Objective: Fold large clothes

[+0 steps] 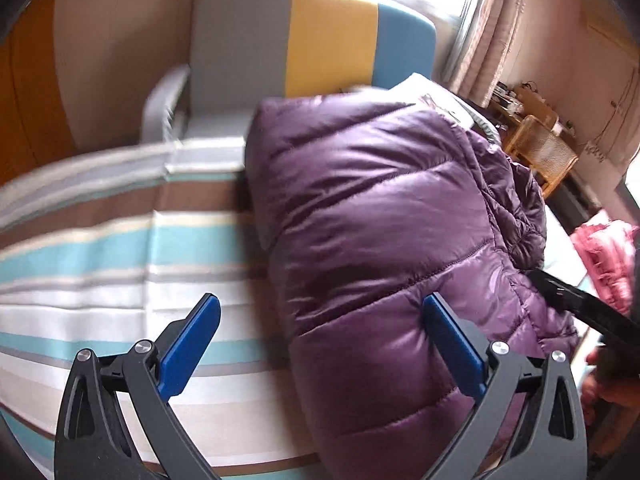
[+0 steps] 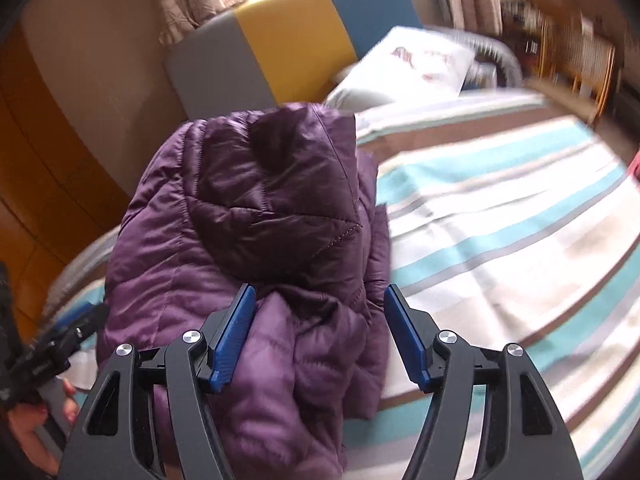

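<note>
A purple quilted down jacket (image 1: 372, 216) lies folded in a bundle on a striped bed cover (image 1: 100, 264). In the right wrist view the jacket (image 2: 248, 216) shows its hood on top. My left gripper (image 1: 320, 312) is open over the jacket's near left edge, its right finger pressed against the fabric. My right gripper (image 2: 318, 300) is open with jacket folds between its blue pads, not clamped. The other gripper shows at the edge of each view (image 1: 580, 308) (image 2: 60, 348).
The bed cover (image 2: 500, 240) stretches wide to the right. A grey, yellow and blue headboard (image 1: 320, 40) stands behind, with a white pillow (image 2: 408, 64). A wicker chair (image 1: 540, 148) and a pink garment (image 1: 608, 256) sit at the right. Orange wardrobe (image 2: 48, 160) at the left.
</note>
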### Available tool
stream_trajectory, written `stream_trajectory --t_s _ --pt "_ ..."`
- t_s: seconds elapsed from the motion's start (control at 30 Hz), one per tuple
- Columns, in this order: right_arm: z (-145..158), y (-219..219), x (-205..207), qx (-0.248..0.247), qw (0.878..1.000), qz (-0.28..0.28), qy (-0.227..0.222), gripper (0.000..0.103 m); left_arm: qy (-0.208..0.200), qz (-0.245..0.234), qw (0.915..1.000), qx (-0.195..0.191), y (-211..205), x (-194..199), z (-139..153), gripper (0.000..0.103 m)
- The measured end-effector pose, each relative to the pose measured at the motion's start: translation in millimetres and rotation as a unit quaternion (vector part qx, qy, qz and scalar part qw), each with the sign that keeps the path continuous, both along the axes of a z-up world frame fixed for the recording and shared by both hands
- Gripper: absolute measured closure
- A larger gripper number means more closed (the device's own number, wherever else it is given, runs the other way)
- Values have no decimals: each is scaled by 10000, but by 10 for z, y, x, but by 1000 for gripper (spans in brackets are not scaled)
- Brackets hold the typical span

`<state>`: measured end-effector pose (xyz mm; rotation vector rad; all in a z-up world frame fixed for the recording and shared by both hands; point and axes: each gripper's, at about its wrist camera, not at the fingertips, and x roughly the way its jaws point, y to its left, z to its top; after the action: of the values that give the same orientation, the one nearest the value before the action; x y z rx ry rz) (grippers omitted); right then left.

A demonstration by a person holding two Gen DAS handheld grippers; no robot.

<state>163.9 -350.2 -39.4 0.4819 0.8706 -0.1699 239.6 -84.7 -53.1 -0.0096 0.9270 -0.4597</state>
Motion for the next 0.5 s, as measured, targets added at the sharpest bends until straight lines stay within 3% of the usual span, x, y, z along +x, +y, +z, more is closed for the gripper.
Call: stream_trajectory --t_s 0.13,0.27,0.43,0.5 --pt "-191 -167 229 428 9987 99 243 31 506 -243 9979 -318 17 207 -131 2" --pt "-272 -242 395 403 9982 316 320 30 586 -529 9965 -268 -39 279 -242 2" --pt "-418 -333 517 561 9965 472 398 28 991 -582 9912 -655 -29 393 -430 2" --pt "-446 -351 531 548 9962 534 411 28 969 -590 9910 -710 -30 392 -475 2"
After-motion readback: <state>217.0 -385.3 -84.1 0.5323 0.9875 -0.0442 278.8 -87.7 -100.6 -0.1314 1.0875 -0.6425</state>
